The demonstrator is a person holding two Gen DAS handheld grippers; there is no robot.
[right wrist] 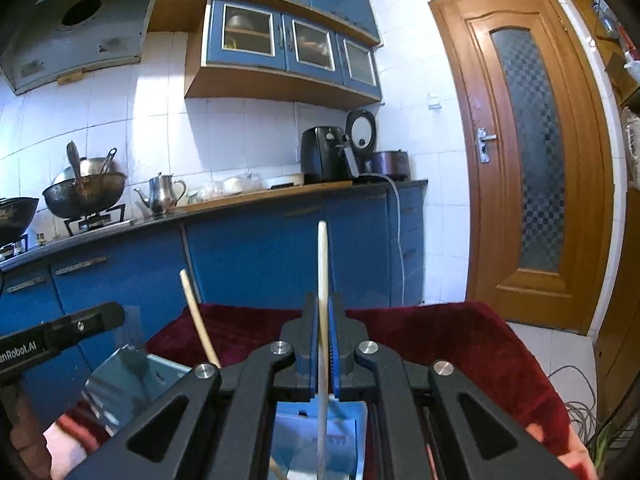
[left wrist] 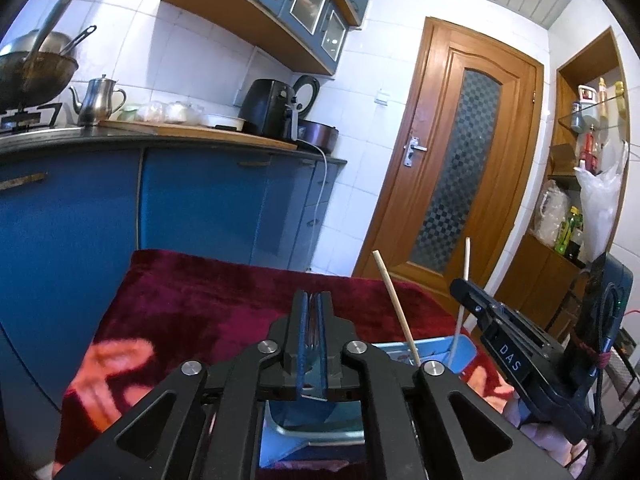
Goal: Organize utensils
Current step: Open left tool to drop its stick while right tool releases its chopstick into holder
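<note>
My right gripper [right wrist: 323, 312] is shut on a pale chopstick [right wrist: 322, 264] that stands upright between its jaws, its lower end over a light blue utensil holder [right wrist: 320, 436]. My left gripper [left wrist: 313, 312] is shut on the holder's clear blue wall [left wrist: 313, 344]. A second, wooden chopstick [left wrist: 394, 304] leans in the holder [left wrist: 436, 350]; it also shows in the right wrist view [right wrist: 198, 320]. In the left wrist view the right gripper [left wrist: 460, 286] holds the pale chopstick [left wrist: 464, 280] over the holder's right side.
A dark red velvet cloth [left wrist: 208, 300] covers the table under the holder. Blue kitchen cabinets [left wrist: 192, 204] and a counter with a kettle [left wrist: 98, 100] and an air fryer [left wrist: 272, 108] stand behind. A wooden door [left wrist: 456, 160] is at the right.
</note>
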